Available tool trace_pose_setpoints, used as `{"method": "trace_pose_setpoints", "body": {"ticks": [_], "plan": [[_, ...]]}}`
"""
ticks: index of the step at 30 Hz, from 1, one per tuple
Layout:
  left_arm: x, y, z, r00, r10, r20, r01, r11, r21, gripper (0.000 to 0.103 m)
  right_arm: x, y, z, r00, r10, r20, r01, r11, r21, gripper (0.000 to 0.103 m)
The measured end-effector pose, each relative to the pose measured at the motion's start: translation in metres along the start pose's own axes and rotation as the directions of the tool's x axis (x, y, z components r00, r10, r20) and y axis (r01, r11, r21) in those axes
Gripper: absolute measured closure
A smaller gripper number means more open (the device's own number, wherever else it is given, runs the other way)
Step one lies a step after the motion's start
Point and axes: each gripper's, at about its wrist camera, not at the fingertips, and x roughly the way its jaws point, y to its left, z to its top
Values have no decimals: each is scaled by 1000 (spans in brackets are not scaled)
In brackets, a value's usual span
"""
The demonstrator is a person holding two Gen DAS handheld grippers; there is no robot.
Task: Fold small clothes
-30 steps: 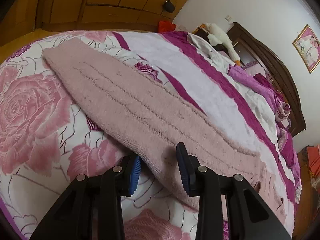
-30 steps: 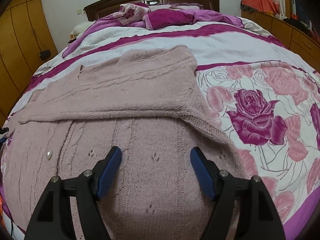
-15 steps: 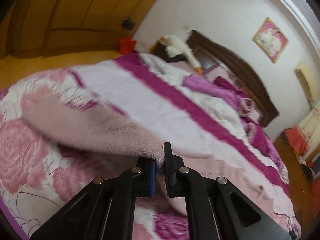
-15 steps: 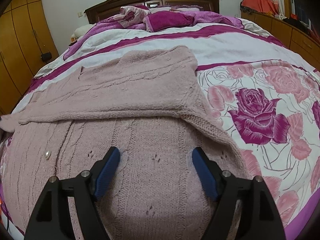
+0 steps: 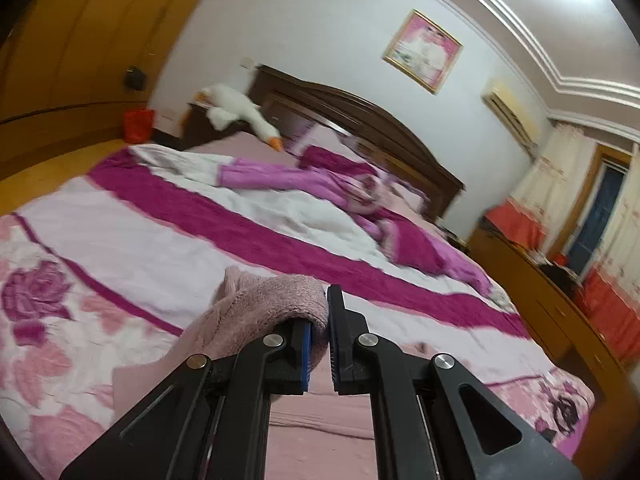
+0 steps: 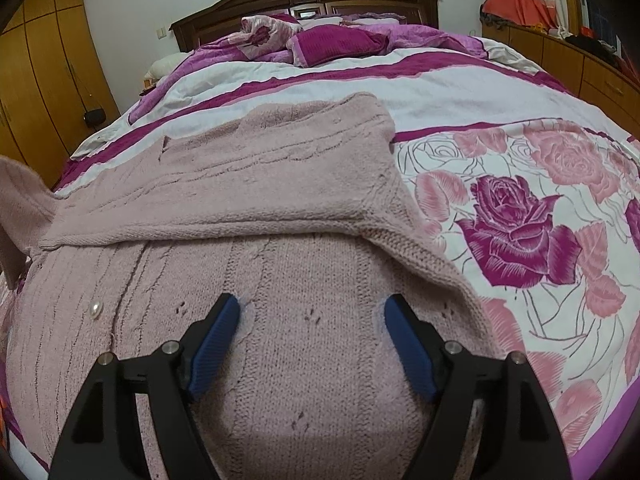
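The pink sweater [image 6: 280, 200] lies spread on the bed [image 6: 500, 92], with 1 sleeve folded across its top. The left gripper [image 5: 319, 334] is pinched tight on the other sleeve [image 5: 272, 300] and holds it up off the flowery blanket [image 5: 60, 320]. The right gripper [image 6: 312, 320] has its 2 blue fingers [image 6: 216, 336] wide apart, pressing down on the sweater's body near a pearl button [image 6: 95, 309].

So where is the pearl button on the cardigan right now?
Right wrist view, lower left: the pearl button sits on the pink cardigan, left of the open right gripper.
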Motion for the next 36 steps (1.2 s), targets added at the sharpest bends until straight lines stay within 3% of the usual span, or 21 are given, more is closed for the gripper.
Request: {"method": "trace_pose_setpoints", "body": {"ticks": [7, 12, 15, 20, 29, 36], "plan": [[42, -43, -35, 990, -67, -124, 75, 995, 64, 103, -1, 0, 2, 1000, 4, 7, -4, 1000, 1, 24], [72, -59, -71, 972, -53, -229, 76, 993, 92, 103, 0, 0, 2, 1000, 6, 11, -6, 1000, 1, 24], [87, -66, -93, 951, -34, -306, 69, 992, 104, 103, 0, -1, 2, 1000, 9, 14, -9, 1000, 2, 23], [108, -65, -127, 890, 20, -455, 44, 991, 129, 103, 2, 0, 1, 1000, 10, 19, -10, 1000, -1, 22], [94, -66, -143, 852, 99, -515, 3, 981, 194, 102, 2, 1, 1, 1000, 9, 19, -9, 1000, -2, 22], [53, -60, -134, 846, 164, -508, -39, 968, 249, 100, -2, 4, 2, 1000, -8, 10, 8, 1000, 2, 22]]}}
